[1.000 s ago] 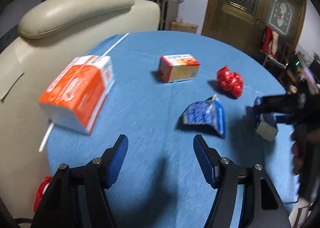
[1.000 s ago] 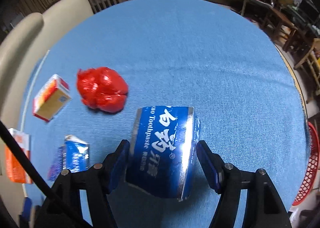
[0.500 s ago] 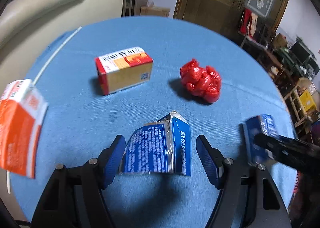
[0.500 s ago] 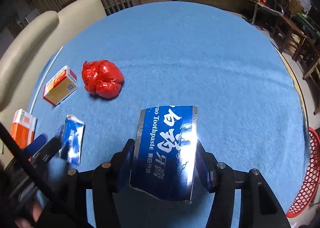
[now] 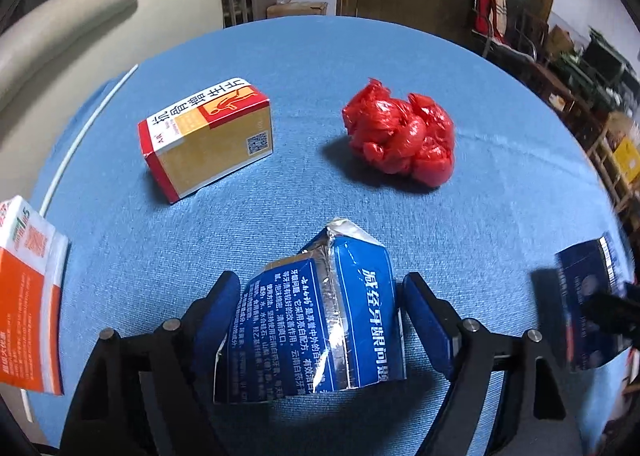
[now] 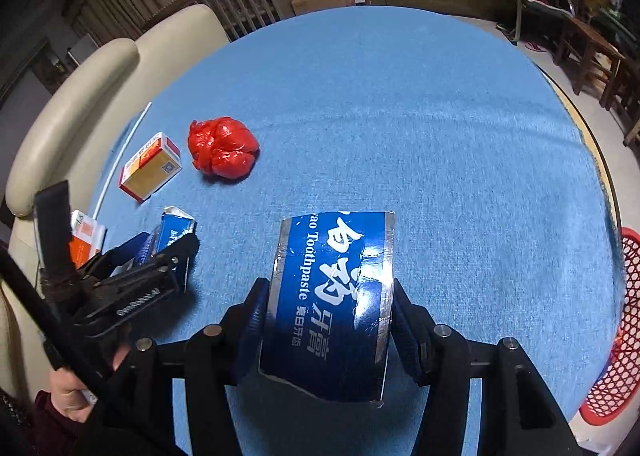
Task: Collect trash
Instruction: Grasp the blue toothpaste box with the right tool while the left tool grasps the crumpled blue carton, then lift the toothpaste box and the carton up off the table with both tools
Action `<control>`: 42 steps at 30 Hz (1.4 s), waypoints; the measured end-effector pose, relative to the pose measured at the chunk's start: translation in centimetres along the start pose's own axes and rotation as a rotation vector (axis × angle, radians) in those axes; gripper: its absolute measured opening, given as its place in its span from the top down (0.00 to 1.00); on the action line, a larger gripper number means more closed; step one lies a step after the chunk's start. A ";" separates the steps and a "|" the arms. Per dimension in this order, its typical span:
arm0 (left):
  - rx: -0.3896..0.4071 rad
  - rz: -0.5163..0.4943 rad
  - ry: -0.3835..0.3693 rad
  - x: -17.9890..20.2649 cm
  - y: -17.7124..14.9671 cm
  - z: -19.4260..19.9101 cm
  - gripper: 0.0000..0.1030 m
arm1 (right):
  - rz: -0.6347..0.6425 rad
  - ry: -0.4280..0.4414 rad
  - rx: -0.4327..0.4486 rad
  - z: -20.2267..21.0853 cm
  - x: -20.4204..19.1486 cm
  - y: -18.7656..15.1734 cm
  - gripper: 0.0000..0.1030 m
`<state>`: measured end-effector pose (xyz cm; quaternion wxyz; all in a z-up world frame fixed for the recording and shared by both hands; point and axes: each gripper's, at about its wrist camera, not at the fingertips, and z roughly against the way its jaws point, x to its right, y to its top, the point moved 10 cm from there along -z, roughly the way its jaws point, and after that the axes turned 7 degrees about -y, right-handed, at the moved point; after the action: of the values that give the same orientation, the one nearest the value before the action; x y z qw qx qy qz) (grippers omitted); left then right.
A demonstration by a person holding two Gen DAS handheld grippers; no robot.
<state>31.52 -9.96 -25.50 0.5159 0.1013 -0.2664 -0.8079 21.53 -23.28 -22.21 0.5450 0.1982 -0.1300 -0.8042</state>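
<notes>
the crumpled blue foil-lined toothpaste carton [image 5: 320, 320] lies on the blue tablecloth [image 5: 400, 55] between your left gripper [image 5: 320, 308] jaws, which are opening and not pressing it. your right gripper [image 6: 328, 308] pinches a flattened blue toothpaste box [image 6: 332, 296]. beyond lie a red crumpled plastic bag [image 5: 400, 135] and a red-and-yellow cardboard box [image 5: 208, 135].

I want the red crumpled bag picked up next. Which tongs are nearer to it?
Left. The left tongs straddle a torn blue carton just short of the red bag; the right tongs sit farther back.
</notes>
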 end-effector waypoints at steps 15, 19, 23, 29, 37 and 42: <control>0.050 0.070 0.009 0.1 -3.1 3.4 0.23 | -0.012 0.030 0.111 3.7 1.3 0.1 0.42; 0.095 0.061 0.055 1.2 -3.4 6.6 0.23 | -0.011 0.038 0.142 4.9 1.5 -0.2 0.42; 0.151 0.018 0.100 3.0 -3.1 9.9 0.23 | -0.016 0.042 0.167 6.2 2.3 -0.7 0.42; 0.228 -0.047 0.136 6.2 -2.5 14.3 0.23 | -0.037 0.043 0.203 8.2 3.7 -1.5 0.42; 0.313 -0.102 0.175 9.4 -2.3 19.5 0.23 | -0.057 0.058 0.262 11.5 4.9 -2.5 0.42; 0.361 -0.109 0.199 10.2 -2.2 22.3 0.23 | -0.063 0.065 0.301 13.7 5.3 -3.0 0.41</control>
<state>15.41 -11.01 -6.87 0.4685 0.2856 -0.3488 -0.7598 11.03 -27.17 -12.27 0.4874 0.3077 -0.2249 -0.7856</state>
